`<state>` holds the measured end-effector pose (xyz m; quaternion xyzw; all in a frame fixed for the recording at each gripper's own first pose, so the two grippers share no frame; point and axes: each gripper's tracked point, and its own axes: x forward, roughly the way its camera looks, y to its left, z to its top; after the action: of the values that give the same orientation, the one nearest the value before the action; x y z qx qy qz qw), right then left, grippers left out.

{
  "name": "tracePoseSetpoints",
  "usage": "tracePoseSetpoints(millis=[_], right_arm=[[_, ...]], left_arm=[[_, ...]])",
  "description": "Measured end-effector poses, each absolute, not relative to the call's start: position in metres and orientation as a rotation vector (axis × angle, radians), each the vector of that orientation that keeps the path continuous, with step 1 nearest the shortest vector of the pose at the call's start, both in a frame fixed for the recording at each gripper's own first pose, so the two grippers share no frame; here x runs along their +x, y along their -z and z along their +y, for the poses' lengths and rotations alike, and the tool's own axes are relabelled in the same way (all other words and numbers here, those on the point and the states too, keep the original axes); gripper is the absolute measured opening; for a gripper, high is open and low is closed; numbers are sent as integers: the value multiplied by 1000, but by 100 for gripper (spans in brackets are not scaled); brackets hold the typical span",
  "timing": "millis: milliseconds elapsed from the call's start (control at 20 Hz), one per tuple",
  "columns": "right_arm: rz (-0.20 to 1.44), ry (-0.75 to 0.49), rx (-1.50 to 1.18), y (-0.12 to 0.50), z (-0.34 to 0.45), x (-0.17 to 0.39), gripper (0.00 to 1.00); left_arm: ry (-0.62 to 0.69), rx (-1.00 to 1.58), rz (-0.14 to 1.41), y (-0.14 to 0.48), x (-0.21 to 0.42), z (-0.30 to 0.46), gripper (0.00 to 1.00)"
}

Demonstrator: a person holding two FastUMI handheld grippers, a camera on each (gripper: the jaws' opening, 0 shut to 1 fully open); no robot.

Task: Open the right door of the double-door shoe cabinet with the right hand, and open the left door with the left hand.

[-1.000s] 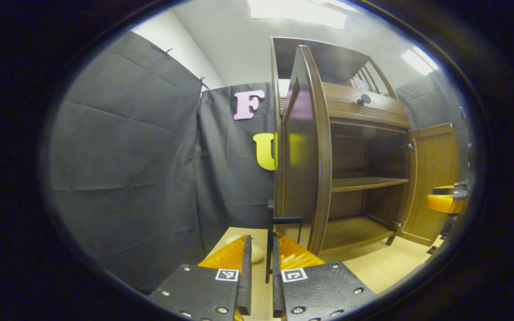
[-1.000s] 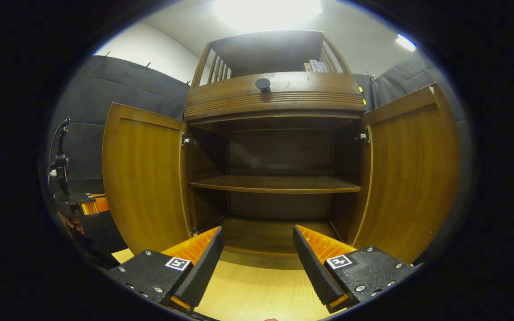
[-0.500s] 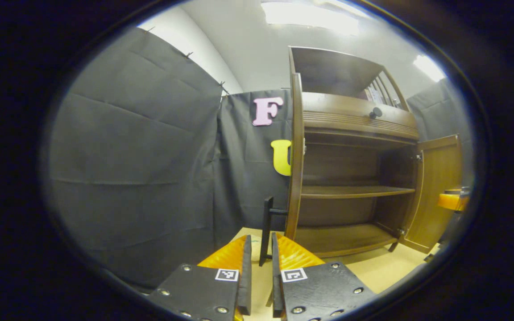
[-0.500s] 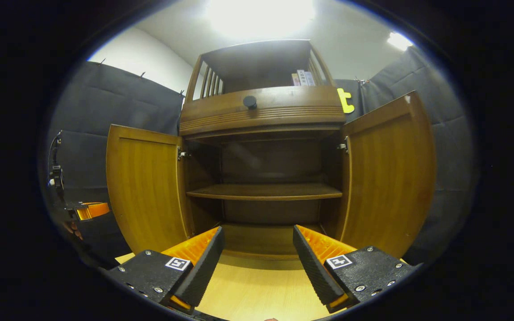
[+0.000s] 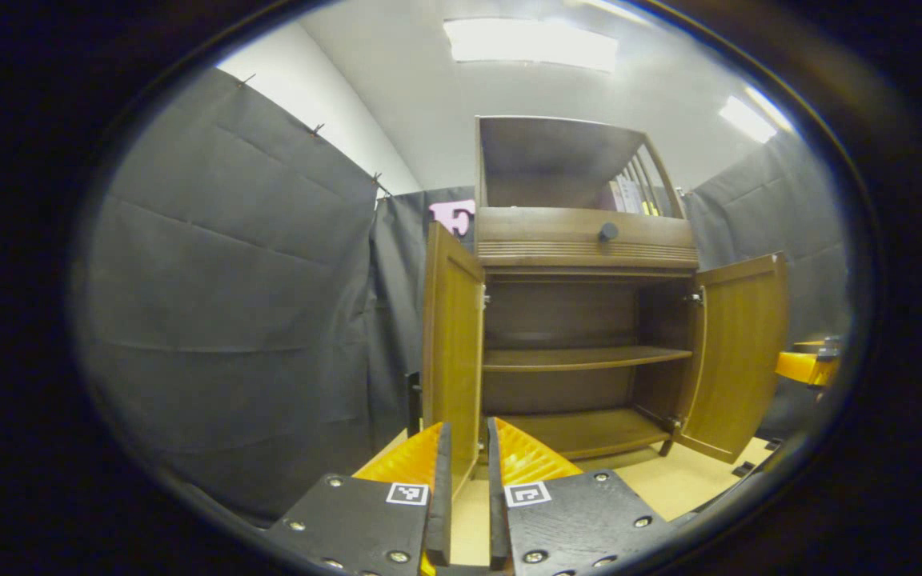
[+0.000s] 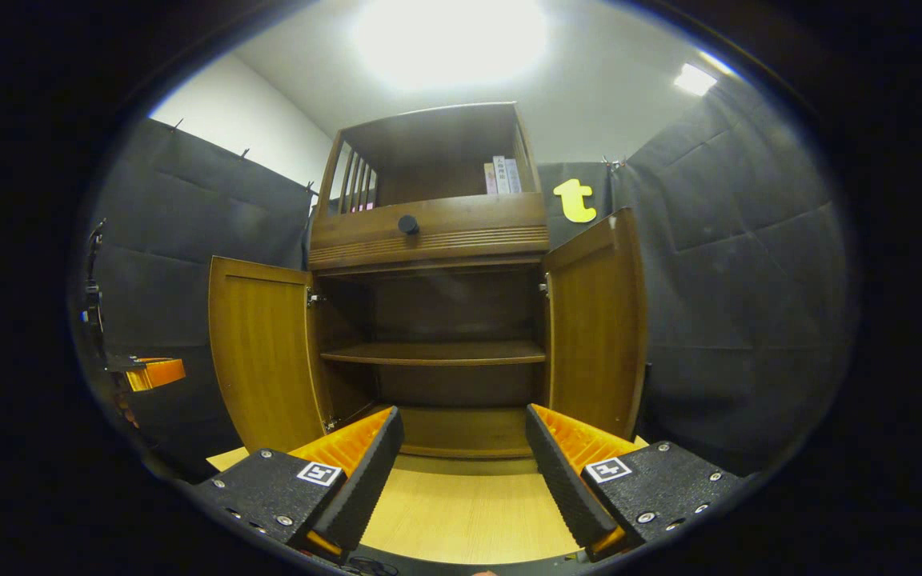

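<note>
A booth hung with black cloth walls, with a pale wooden floor (image 6: 461,512) running up to the shoe cabinet (image 6: 429,232). Nearest, the right gripper (image 6: 465,460) has its jaws spread wide and empty, aimed at the cabinet's open middle. The left gripper (image 5: 465,480) has its jaws nearly closed on nothing, just short of the left door (image 5: 451,344). Beyond, both the left door and the right door (image 6: 595,320) stand swung out, upright, shelves bare; the task looks done.
</note>
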<state>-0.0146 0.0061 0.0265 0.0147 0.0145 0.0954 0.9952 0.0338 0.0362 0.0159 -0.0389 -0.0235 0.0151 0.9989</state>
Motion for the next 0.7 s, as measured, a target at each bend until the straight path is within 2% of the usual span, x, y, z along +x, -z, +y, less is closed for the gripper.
tracePoseSetpoints(millis=[50,100,150,300,400,500,550,650,700], right_arm=[[24,-176,28,-26,-3,-22,94],[23,-164,31,-27,-11,-29,92],[22,-153,42,-27,-18,-37,94],[26,-122,65,-25,-38,-57,94],[28,-104,73,-21,-49,-67,92],[31,-96,82,-20,-55,-78,94],[33,-97,83,-19,-56,-82,94],[33,-101,83,-19,-58,-88,94],[33,-101,82,-20,-59,-90,94]], left_arm=[[-26,-74,-47,-18,24,28,19],[-22,-71,-47,-18,17,22,14],[-17,-69,-45,-18,7,15,19],[-8,-62,-31,-13,-18,-3,14],[-3,-64,-24,-11,-31,-11,24],[0,-56,-21,-11,-39,-15,24],[0,-52,-20,-11,-43,-18,19],[-6,-47,-20,-10,-44,-19,25],[-11,-45,-19,-9,-43,-19,34]])
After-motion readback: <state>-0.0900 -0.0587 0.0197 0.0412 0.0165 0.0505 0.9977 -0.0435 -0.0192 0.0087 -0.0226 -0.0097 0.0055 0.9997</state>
